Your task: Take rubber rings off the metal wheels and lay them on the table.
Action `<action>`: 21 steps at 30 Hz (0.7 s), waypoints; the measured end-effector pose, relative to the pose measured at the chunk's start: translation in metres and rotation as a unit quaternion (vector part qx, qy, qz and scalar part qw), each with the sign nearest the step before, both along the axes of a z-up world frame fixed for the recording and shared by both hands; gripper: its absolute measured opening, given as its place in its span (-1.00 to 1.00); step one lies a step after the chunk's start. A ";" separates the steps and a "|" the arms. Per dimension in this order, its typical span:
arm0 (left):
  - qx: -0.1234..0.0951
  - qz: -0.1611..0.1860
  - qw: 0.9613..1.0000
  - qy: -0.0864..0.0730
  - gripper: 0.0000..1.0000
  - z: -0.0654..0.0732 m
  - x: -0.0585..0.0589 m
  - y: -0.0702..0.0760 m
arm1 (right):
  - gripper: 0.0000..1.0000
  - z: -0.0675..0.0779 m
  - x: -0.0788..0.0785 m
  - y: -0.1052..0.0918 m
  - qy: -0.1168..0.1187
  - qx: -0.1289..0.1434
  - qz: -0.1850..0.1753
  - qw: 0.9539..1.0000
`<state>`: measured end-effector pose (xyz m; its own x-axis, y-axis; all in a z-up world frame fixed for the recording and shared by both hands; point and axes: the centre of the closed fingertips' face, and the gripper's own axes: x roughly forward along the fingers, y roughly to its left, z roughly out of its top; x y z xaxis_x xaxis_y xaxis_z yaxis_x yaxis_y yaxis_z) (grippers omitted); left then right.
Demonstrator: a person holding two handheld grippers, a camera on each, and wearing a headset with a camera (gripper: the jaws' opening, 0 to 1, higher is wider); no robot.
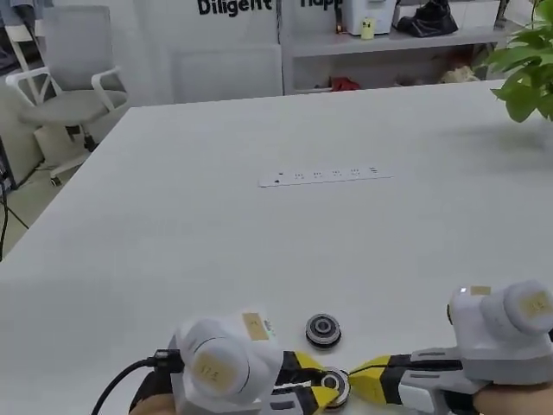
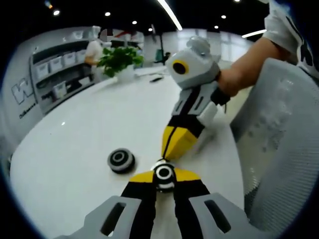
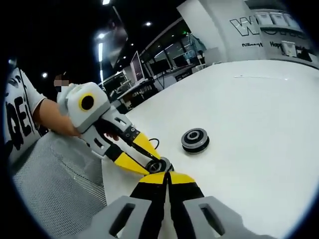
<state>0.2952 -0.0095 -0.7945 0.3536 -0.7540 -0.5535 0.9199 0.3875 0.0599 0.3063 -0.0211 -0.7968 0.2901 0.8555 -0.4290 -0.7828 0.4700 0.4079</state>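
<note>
On the bench (image 1: pixel 259 242), my left tool (image 2: pixel 163 179) is clamped on one metal wheel (image 3: pixel 158 165), its rubber ring (image 2: pixel 154 172) on. My right tool (image 3: pixel 168 177), jaws together, meets its rim from 12 o'clock in the left gripper view. I cannot tell whether it pinches the ring. A spare wheel (image 1: pixel 323 329) lies at 10 o'clock.

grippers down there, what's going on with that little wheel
A person works two grippers at the near edge of the table. The left gripper is clamped on a wheel, and the closed tips of the right gripper meet that wheel's rim. Whether they grip anything is unclear. A second wheel lies loose beside them with its dark ring on.
</note>
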 end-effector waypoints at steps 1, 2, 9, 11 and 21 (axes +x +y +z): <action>0.001 0.000 1.000 0.000 -0.74 0.000 0.000 0.000 | -1.00 0.000 -0.001 0.000 0.002 0.000 -0.001 1.000; 0.002 0.001 1.000 0.000 -0.74 0.000 0.000 0.000 | -1.00 0.000 -0.001 0.000 0.003 0.002 -0.001 1.000; 0.009 0.008 1.000 0.000 -0.75 0.000 0.000 -0.001 | -1.00 0.003 -0.004 0.002 -0.004 0.003 0.002 1.000; 0.011 0.009 1.000 -0.001 -0.75 0.000 0.000 -0.001 | -1.00 0.004 -0.005 0.003 -0.009 0.003 0.006 1.000; 0.009 0.007 1.000 0.001 -0.74 -0.001 -0.002 -0.005 | -1.00 0.014 -0.014 0.018 -0.018 0.026 0.040 0.999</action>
<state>0.2933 -0.0140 -0.7954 0.3628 -0.7388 -0.5679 0.9148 0.3986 0.0658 0.2918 -0.0033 -0.7824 0.2341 0.8972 -0.3744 -0.8318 0.3842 0.4007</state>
